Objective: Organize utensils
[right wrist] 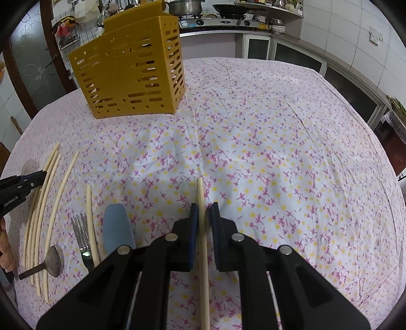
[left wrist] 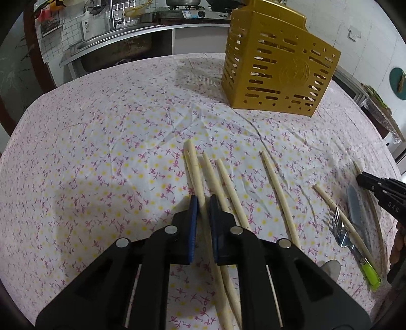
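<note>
A yellow slotted utensil holder [left wrist: 277, 63] stands at the far side of the flowered tablecloth; it also shows in the right wrist view [right wrist: 129, 68]. Several pale chopsticks [left wrist: 228, 182] lie on the cloth. My left gripper [left wrist: 203, 203] is shut on one chopstick [left wrist: 194, 165], low over the cloth. My right gripper [right wrist: 204, 210] is shut on another chopstick [right wrist: 201, 203]. A fork [right wrist: 81, 233], a spoon [right wrist: 52, 260] and a blue spatula [right wrist: 118, 228] lie left of the right gripper.
The fork with a green handle [left wrist: 350, 243] and blue spatula [left wrist: 355, 208] lie at the right in the left wrist view. A kitchen counter with a stove [right wrist: 215, 21] and a sink [left wrist: 114, 50] stand behind the table.
</note>
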`<state>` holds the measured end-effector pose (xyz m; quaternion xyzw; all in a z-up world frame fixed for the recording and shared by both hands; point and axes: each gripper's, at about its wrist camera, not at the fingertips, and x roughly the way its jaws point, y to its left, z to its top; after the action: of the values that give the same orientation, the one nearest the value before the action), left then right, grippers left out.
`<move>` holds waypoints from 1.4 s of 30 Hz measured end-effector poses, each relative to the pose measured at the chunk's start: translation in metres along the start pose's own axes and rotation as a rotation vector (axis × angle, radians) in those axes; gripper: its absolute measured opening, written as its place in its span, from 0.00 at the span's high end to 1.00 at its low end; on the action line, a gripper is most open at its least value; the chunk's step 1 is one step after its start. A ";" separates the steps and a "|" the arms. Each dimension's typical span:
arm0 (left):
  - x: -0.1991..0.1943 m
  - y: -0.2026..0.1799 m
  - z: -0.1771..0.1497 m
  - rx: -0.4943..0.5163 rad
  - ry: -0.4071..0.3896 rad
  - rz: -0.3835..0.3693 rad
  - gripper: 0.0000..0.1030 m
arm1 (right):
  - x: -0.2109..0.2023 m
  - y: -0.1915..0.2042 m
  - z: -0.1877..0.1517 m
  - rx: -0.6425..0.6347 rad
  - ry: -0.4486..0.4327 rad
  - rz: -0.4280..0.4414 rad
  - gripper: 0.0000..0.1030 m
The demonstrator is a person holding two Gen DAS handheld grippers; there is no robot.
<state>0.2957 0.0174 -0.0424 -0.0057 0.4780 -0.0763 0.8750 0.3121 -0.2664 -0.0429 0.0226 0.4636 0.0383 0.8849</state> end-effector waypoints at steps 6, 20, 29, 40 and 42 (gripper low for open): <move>-0.006 0.012 -0.005 -0.045 -0.009 -0.028 0.92 | -0.005 -0.009 -0.003 0.039 -0.018 0.028 0.94; -0.033 0.015 0.002 -0.067 -0.080 -0.088 0.93 | -0.021 -0.008 -0.005 0.062 -0.091 0.033 0.94; -0.043 0.015 0.006 -0.065 -0.101 -0.097 0.93 | -0.018 -0.008 -0.002 0.065 -0.089 0.032 0.94; -0.001 0.033 0.004 -0.102 -0.003 -0.062 0.93 | -0.003 -0.010 -0.006 0.076 -0.068 0.032 0.94; -0.002 0.033 0.003 -0.101 -0.008 -0.052 0.92 | 0.001 -0.010 -0.007 0.078 -0.066 0.033 0.94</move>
<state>0.3014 0.0504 -0.0414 -0.0628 0.4774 -0.0746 0.8733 0.3069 -0.2767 -0.0483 0.0658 0.4349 0.0340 0.8974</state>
